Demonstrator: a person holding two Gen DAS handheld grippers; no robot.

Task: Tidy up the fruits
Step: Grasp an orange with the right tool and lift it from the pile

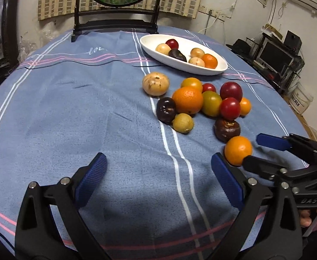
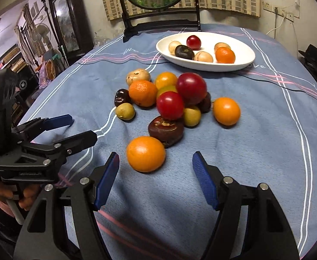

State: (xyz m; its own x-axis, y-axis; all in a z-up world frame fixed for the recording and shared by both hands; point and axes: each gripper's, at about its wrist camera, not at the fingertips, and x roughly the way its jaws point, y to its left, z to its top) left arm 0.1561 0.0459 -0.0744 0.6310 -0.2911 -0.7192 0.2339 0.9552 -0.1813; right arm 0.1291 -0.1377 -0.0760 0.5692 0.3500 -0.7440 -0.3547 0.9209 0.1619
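A heap of loose fruit (image 1: pixel 201 101) lies on the blue striped cloth (image 1: pixel 71 108): oranges, red and dark purple fruits, and small greenish ones. Nearest to me lies one orange (image 2: pixel 145 153) (image 1: pixel 238 150). It sits between the fingertips of my right gripper (image 2: pixel 155 154), which is open, with gaps on both sides. My left gripper (image 1: pixel 158 173) (image 2: pixel 83 127) stands wide open over bare cloth to the left of the heap, with nothing between its fingers. Behind the heap, a white oval dish (image 1: pixel 152 41) (image 2: pixel 242 47) holds several fruits.
A dark wooden stand with a round painted screen (image 1: pixel 115 25) (image 2: pixel 158 25) stands at the table's far edge. A thin black cable (image 2: pixel 266 80) runs across the cloth in front of the dish. Shelves with a monitor (image 1: pixel 275 56) stand beyond the table's right edge.
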